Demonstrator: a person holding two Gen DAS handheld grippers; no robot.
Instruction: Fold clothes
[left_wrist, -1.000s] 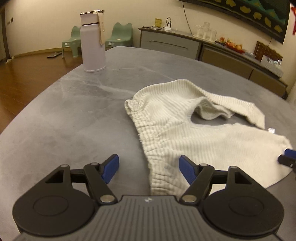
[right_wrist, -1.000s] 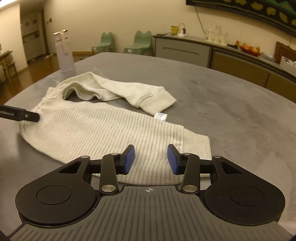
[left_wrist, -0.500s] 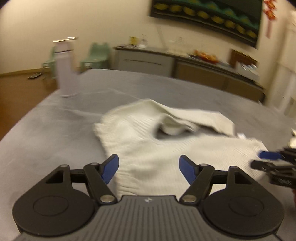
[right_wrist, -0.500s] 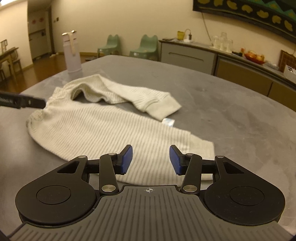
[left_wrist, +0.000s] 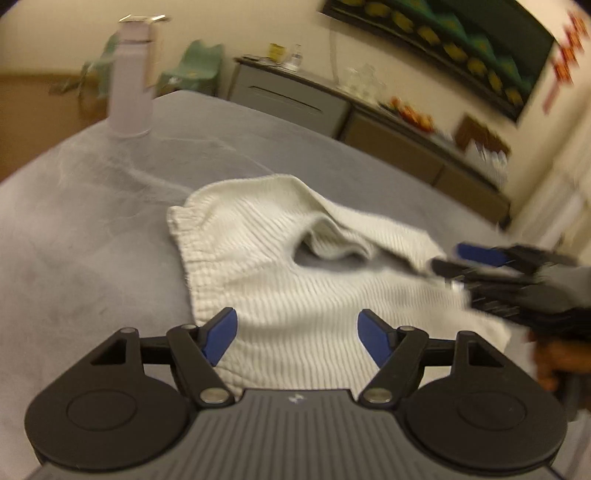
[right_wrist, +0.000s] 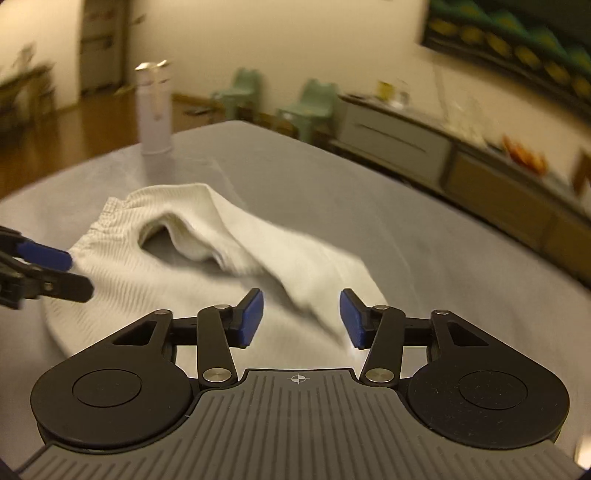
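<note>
A cream ribbed knit sweater (left_wrist: 280, 280) lies flat on the grey table (left_wrist: 92, 240), one sleeve folded across its upper part. It also shows in the right wrist view (right_wrist: 207, 236). My left gripper (left_wrist: 297, 334) is open and empty, hovering over the sweater's near edge; it also shows at the left of the right wrist view (right_wrist: 55, 269). My right gripper (right_wrist: 301, 317) is open and empty, above the sleeve cuff end; it also shows at the right of the left wrist view (left_wrist: 465, 258). Both views are motion-blurred.
A tall pale lilac bottle (left_wrist: 131, 77) stands at the table's far left, and it shows in the right wrist view (right_wrist: 153, 110) too. A low sideboard (left_wrist: 332, 107) runs along the far wall, with green chairs (right_wrist: 314, 103) beside it.
Both grippers have moved forward and inward over the sweater, with the views tilting. The right gripper has opened wider. The sweater has not moved.
</note>
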